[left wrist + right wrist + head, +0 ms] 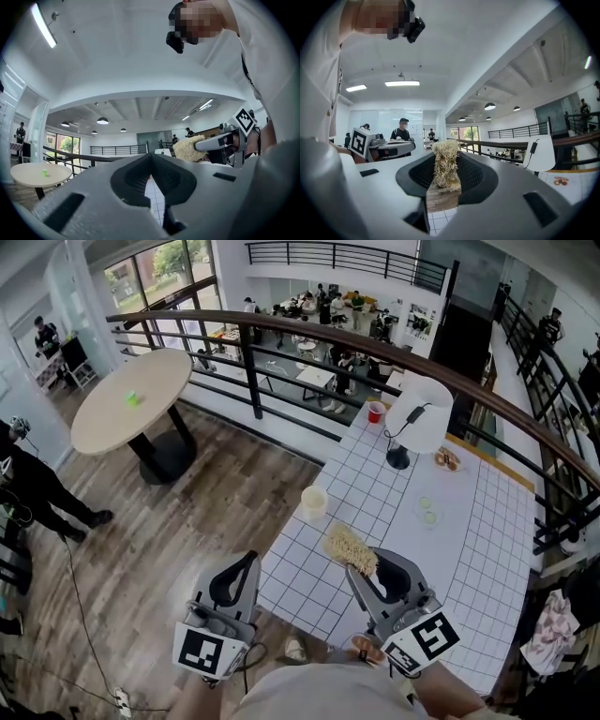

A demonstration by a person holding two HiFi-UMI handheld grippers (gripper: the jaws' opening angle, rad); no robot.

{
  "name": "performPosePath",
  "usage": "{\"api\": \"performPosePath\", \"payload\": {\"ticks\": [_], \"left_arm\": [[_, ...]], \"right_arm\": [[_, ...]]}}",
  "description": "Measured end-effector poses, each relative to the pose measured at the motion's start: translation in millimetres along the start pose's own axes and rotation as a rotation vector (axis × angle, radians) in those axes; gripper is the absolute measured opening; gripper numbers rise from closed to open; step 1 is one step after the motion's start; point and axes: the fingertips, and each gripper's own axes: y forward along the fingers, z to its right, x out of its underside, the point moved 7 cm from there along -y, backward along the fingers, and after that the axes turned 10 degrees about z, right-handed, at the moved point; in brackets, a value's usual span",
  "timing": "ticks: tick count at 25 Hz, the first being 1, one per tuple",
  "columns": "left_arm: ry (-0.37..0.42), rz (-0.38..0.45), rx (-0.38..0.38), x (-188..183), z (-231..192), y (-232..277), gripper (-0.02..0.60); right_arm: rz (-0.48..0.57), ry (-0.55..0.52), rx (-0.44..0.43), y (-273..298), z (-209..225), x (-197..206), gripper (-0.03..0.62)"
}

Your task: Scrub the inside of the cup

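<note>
Steadying the cup (313, 502) comes first, I judge: the left gripper (249, 561), near-left of the cup and off the table (469, 549), has its jaws fully together and empty (they must open before reaching). The cup stands upright just beside the table's left edge, so approach gently. Near-right of the cup, the right gripper (367, 568) clamps a scrubber (350, 546); bare tiles right of the cup give room.

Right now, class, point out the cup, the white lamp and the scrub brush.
cup (314, 507): head view, on its pale outer wall.
white lamp (420, 418): head view, on its shade.
scrub brush (349, 545): head view, on its straw-coloured bristle head.
</note>
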Motion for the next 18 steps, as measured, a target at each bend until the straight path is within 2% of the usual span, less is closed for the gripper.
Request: {"api": "performPosePath", "payload": {"ticks": [3, 8, 14, 18], "left_arm": [[-0.002, -0.015, 0.016, 1.9, 3.3, 3.4, 0.014], [-0.035, -0.090, 0.025, 7.0, 11.2, 9.6, 0.014], [-0.007, -0.004, 0.017, 2.1, 7.8, 5.7, 0.014], [-0.019, -0.021, 0.015, 0.0, 10.4, 5.3, 0.014]], "right_arm": [[0.030, -0.012, -0.012, -0.6, 0.9, -5.5, 0.120], [0.028, -0.064, 0.003, -2.3, 6.2, -11.9, 0.120], [0.014, -0.033, -0.026, -4.6, 5.4, -12.9, 0.120], [0.007, -0.045, -0.042, -2.4, 4.3, -12.6, 0.120]]}}
